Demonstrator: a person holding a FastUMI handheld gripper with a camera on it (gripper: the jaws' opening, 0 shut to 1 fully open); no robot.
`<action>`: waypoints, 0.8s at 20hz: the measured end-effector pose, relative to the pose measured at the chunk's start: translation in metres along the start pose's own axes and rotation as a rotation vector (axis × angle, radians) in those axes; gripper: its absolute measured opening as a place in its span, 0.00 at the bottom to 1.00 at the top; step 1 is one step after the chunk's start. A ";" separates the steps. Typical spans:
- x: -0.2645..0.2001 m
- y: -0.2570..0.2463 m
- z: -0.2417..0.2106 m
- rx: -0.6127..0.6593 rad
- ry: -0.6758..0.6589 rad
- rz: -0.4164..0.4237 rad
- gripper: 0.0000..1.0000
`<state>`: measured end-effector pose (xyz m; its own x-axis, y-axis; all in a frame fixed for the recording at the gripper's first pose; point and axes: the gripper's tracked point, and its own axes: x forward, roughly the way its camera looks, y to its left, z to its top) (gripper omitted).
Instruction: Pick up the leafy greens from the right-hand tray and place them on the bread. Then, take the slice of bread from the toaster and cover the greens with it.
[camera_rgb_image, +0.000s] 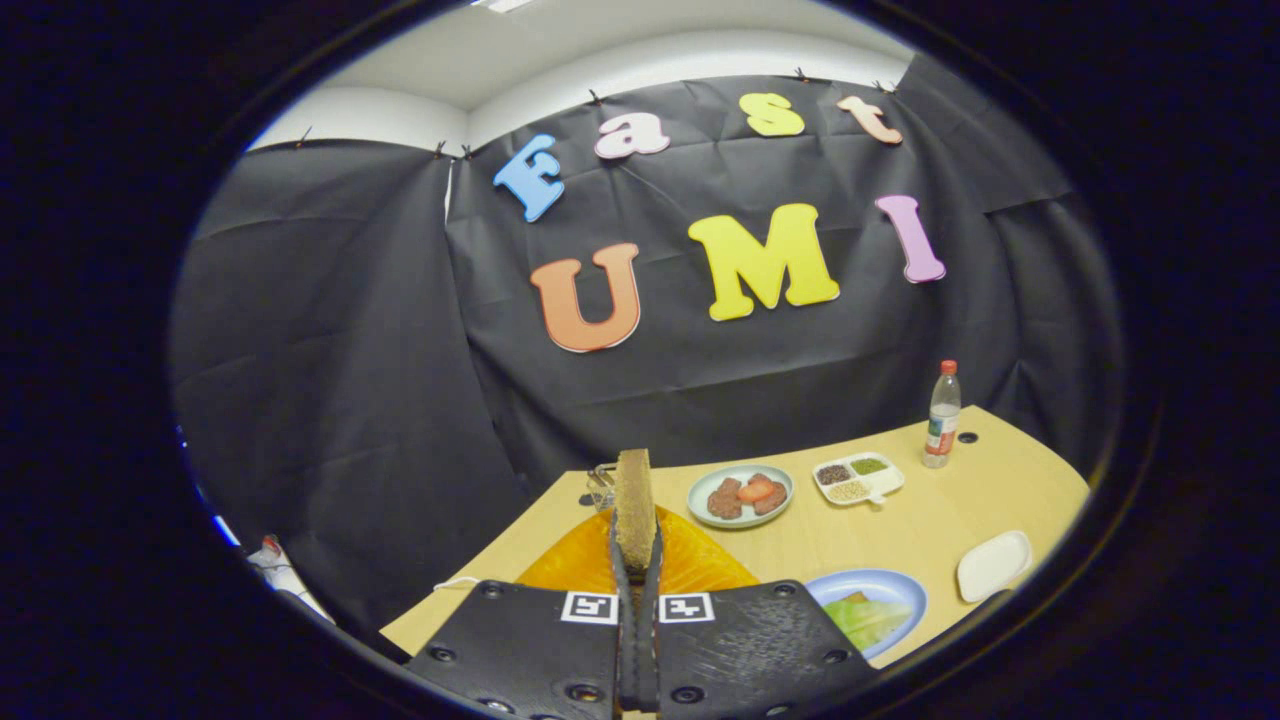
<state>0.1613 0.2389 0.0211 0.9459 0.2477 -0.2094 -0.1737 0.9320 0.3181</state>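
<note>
Gripping the bread slice (634, 505) upright, tongs (636, 560) clamped on it, greens (866, 618) just right.

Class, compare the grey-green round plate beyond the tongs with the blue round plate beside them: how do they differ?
The grey-green round plate holds reddish meat pieces; the blue round plate holds pale leafy greens. The grey-green one lies farther away. Both rest on the wooden table.
</note>
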 end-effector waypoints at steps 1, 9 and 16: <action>-0.007 -0.008 0.003 -0.005 -0.009 -0.003 0.00; -0.030 -0.110 -0.021 0.000 0.014 -0.118 0.00; -0.008 -0.147 -0.092 0.018 0.109 -0.162 0.00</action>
<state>0.1538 0.1246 -0.1087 0.9257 0.1225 -0.3578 -0.0153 0.9575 0.2881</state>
